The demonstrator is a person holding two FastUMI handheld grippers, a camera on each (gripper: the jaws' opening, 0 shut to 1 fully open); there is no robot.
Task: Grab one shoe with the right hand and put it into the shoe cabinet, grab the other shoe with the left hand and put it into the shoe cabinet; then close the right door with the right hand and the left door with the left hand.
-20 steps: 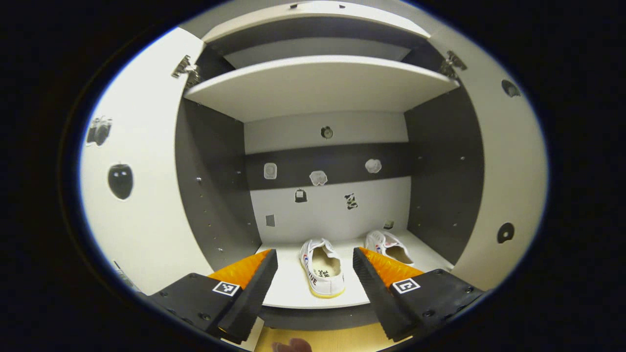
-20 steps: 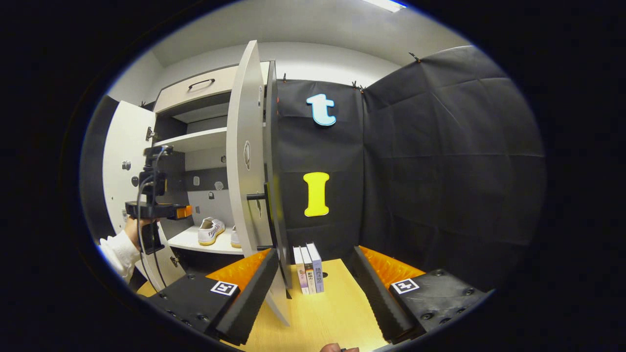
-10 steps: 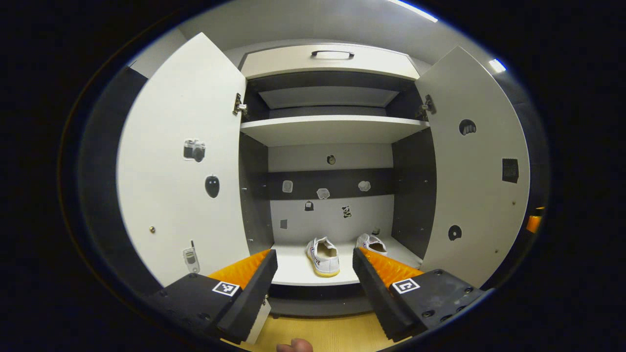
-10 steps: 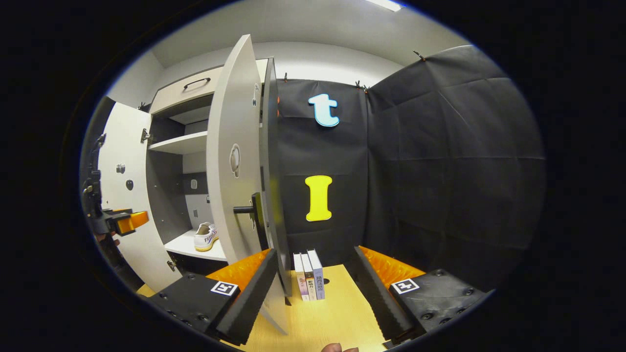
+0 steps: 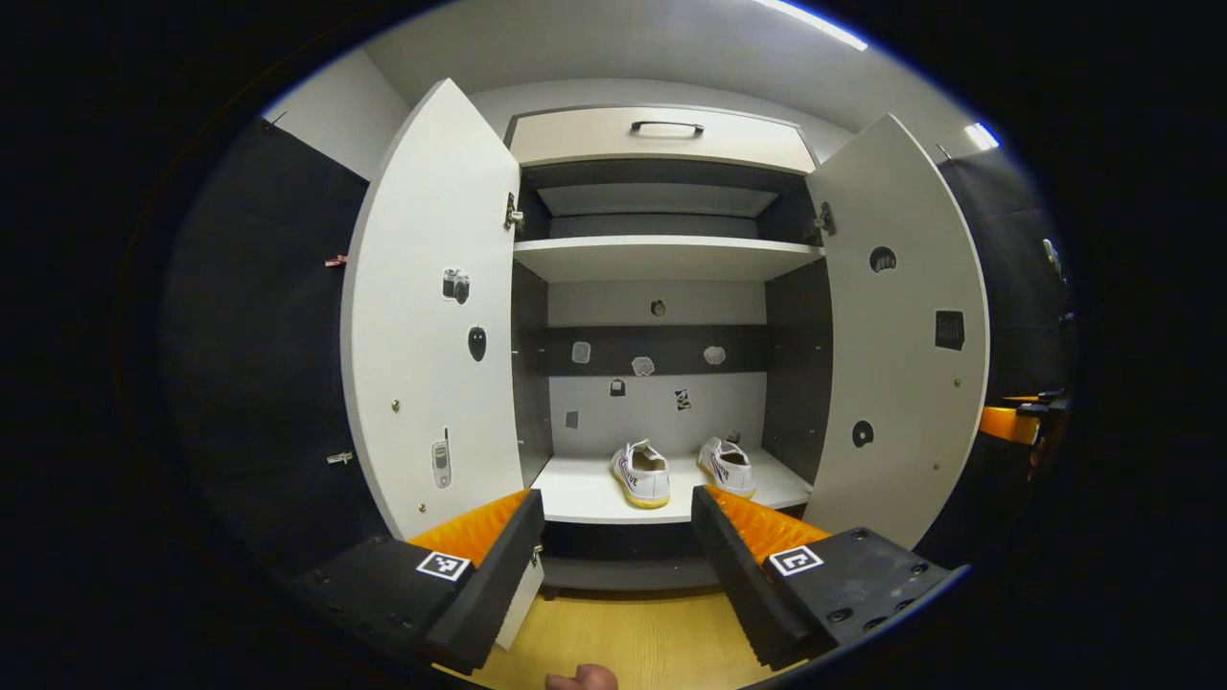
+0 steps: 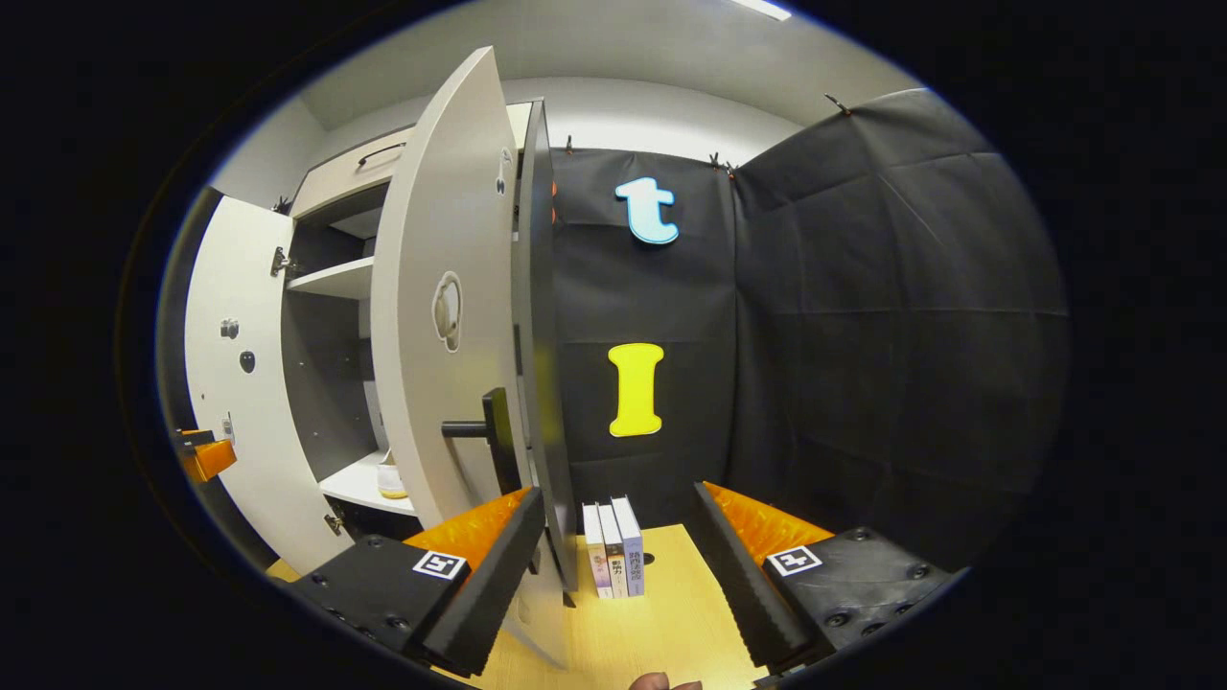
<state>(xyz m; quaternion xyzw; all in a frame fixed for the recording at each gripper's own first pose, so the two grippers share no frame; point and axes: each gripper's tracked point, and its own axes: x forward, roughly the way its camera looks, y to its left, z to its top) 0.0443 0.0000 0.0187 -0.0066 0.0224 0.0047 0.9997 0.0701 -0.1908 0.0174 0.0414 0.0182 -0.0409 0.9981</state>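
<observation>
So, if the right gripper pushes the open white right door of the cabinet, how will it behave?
The white right door is a flat rigid panel, so it probably will not bend. It hangs on a hinge and should swing rather than slide. The right gripper straddles its edge; a push near the black handle likely turns it easily.

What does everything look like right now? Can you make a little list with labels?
shoes: two white shoes, left shoe and right shoe, side by side on the bottom shelf of the cabinet
left door: open
right door: open, its handle sticking out
left gripper: open, holding nothing, facing the cabinet
right gripper: open, holding nothing, at the right door's edge
books: three, standing upright on the wooden floor by the black cloth wall
task left: close both doors
</observation>
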